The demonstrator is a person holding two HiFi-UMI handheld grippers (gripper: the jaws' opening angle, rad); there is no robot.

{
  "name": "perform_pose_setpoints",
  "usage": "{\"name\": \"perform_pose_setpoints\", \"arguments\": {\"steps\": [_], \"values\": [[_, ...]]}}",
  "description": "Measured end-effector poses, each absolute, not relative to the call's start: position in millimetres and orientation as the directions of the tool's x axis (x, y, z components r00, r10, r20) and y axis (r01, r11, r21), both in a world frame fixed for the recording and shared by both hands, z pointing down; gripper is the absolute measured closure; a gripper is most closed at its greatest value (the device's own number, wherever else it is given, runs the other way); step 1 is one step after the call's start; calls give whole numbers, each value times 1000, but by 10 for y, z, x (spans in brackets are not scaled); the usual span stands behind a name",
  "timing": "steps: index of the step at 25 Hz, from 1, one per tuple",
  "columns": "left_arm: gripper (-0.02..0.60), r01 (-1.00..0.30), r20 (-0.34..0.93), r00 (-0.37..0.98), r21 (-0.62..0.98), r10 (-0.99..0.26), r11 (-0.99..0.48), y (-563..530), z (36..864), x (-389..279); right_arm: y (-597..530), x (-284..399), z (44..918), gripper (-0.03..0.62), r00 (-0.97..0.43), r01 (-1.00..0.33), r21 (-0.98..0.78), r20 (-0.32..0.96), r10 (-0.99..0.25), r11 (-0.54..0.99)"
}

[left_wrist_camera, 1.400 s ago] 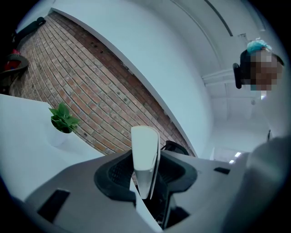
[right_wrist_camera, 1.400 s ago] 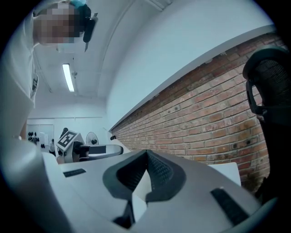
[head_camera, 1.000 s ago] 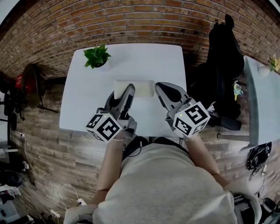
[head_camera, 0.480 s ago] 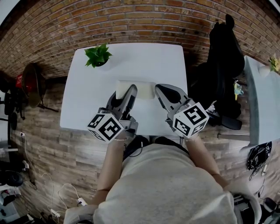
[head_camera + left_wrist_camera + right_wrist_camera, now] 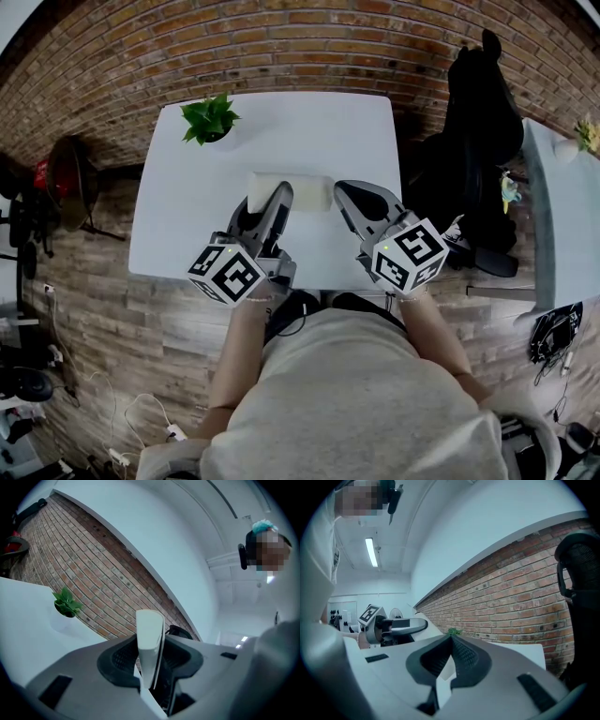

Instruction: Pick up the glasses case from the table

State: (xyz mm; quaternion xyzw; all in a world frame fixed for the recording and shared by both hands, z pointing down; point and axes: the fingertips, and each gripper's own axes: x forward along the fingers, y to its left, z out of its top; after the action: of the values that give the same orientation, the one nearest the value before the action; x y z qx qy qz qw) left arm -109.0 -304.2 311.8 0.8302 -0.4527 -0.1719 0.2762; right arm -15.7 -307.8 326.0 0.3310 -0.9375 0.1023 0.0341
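Left gripper (image 5: 279,197) clamped on glasses case (image 5: 311,192), unchanged; right gripper (image 5: 351,191) clenched empty, unmoved.

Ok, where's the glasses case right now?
In the head view, the glasses case is over the middle of the white table, its left part clamped in the left gripper, with the right gripper just off its right end.

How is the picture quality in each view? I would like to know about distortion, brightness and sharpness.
Head view: strong fisheye bend, the brick wall curves, the corners darken; the white table is bright, not washed out. Left gripper view: round black border; the glasses case held in the jaws looks slightly soft. Right gripper view: same border; a ceiling light glares mildly.
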Motion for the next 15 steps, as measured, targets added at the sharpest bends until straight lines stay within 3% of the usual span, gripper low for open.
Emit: {"name": "perform_pose_setpoints", "arguments": {"steps": [15], "values": [[431, -644, -38, 554, 614, -832, -457, -2994, 3097, -1089, -3007, -196, 3346, 595, -779, -626, -153, 177, -602, 765]]}}
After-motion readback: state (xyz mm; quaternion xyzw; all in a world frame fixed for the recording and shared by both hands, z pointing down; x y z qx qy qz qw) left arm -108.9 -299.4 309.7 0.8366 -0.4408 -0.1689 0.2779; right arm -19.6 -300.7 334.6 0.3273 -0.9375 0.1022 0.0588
